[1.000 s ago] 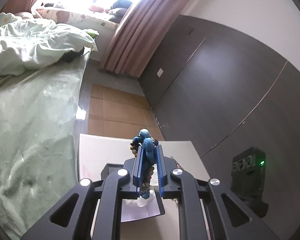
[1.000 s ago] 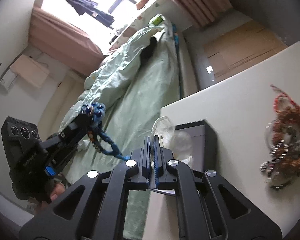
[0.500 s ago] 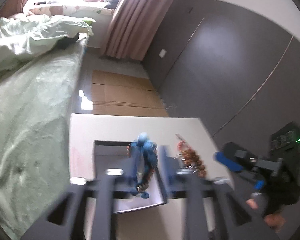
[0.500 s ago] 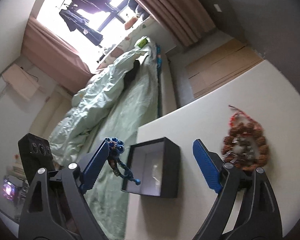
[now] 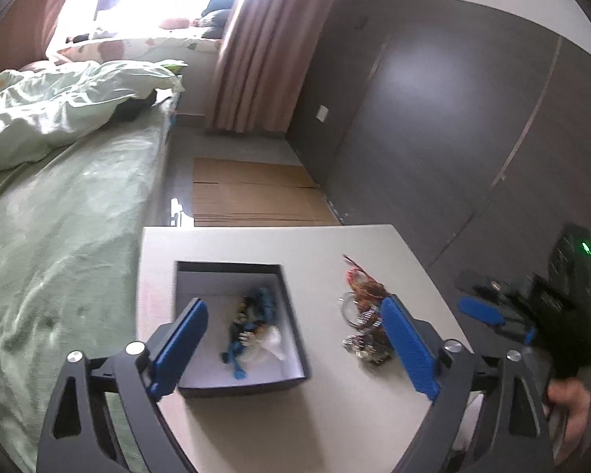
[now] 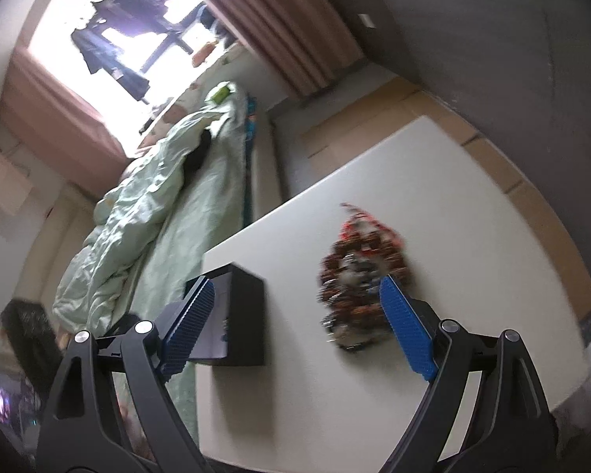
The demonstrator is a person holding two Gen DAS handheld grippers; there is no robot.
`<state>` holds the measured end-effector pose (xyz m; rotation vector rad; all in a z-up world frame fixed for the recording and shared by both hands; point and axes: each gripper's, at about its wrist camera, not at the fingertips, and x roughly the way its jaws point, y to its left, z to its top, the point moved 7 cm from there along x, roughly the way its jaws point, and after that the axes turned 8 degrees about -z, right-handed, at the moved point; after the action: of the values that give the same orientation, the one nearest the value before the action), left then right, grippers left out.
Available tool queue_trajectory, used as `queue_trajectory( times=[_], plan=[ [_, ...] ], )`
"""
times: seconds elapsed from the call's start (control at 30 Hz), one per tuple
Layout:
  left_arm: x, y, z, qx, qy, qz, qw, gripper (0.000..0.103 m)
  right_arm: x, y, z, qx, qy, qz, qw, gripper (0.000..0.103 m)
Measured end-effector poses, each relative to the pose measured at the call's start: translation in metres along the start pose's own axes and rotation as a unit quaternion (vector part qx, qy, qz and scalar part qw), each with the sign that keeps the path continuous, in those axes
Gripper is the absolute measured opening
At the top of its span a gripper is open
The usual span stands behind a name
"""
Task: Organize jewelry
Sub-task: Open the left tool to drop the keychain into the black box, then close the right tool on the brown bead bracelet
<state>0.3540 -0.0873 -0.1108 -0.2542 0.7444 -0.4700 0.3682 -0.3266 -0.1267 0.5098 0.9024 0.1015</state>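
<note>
A black jewelry box with a white inside stands on the white table. A blue beaded bracelet lies inside it next to a clear plastic bag. My left gripper is open and empty above the box. A pile of brown and red beaded jewelry lies on the table to the right of the box. My right gripper is open and empty, hovering over the table between the box and the jewelry pile. It also shows at the right of the left wrist view.
A bed with green sheets runs along the table's left side. A dark wall is behind and to the right. Cardboard covers the floor beyond the table.
My left gripper opened and dropped the blue bracelet into the box. My right gripper opened and swung toward the jewelry pile.
</note>
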Motion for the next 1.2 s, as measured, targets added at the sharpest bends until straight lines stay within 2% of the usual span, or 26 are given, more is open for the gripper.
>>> queue_trajectory(
  times=[0.07,0.17,0.27,0.3,0.4,0.53,0.6,0.67,0.77,0.93,1.1,1.13,1.2],
  plan=[
    [0.005,-0.011,-0.001,0.010,0.006,-0.008,0.9999,0.079,0.004,-0.007,0.005,-0.002,0.016,-0.017,1.000,0.083],
    [0.014,-0.023,-0.004,0.019,0.014,-0.020,0.9995,0.071,0.014,-0.015,0.011,0.002,0.054,-0.035,0.998,0.070],
    [0.027,-0.032,-0.007,0.019,0.029,-0.036,0.9987,0.064,0.018,-0.024,0.009,0.002,0.055,-0.023,0.998,0.063],
    [0.033,-0.035,-0.008,0.019,0.035,-0.042,0.9983,0.062,0.021,-0.028,0.006,0.003,0.058,-0.021,0.998,0.057],
    [0.053,-0.043,-0.010,0.022,0.057,-0.055,0.9966,0.053,0.038,-0.053,-0.008,0.051,0.109,-0.015,0.993,0.042],
    [0.082,-0.056,-0.007,0.026,0.092,-0.069,0.9930,0.043,0.035,-0.066,-0.001,0.058,0.111,-0.027,0.992,0.042],
    [0.096,-0.064,-0.005,0.034,0.111,-0.075,0.9904,0.042,0.036,-0.067,0.001,0.061,0.117,-0.023,0.991,0.042],
    [0.103,-0.068,-0.004,0.046,0.115,-0.078,0.9892,0.041,0.043,-0.071,0.001,0.063,0.128,-0.025,0.989,0.042],
    [0.111,-0.064,-0.007,0.037,0.123,-0.082,0.9883,0.041,0.054,-0.072,0.000,0.062,0.142,-0.035,0.987,0.042],
    [0.119,-0.053,-0.004,0.027,0.117,-0.076,0.9898,0.041,0.070,-0.064,-0.002,0.035,0.152,-0.046,0.987,0.042],
    [0.119,-0.048,-0.004,0.029,0.112,-0.069,0.9908,0.041,0.091,-0.061,-0.008,0.011,0.160,-0.076,0.984,0.042],
    [0.119,-0.048,-0.004,0.031,0.111,-0.069,0.9910,0.041,0.092,-0.058,-0.008,-0.003,0.156,-0.087,0.984,0.040],
    [0.119,-0.049,-0.005,0.032,0.109,-0.068,0.9912,0.041,0.095,-0.054,-0.010,-0.019,0.156,-0.087,0.984,0.019]
  ],
)
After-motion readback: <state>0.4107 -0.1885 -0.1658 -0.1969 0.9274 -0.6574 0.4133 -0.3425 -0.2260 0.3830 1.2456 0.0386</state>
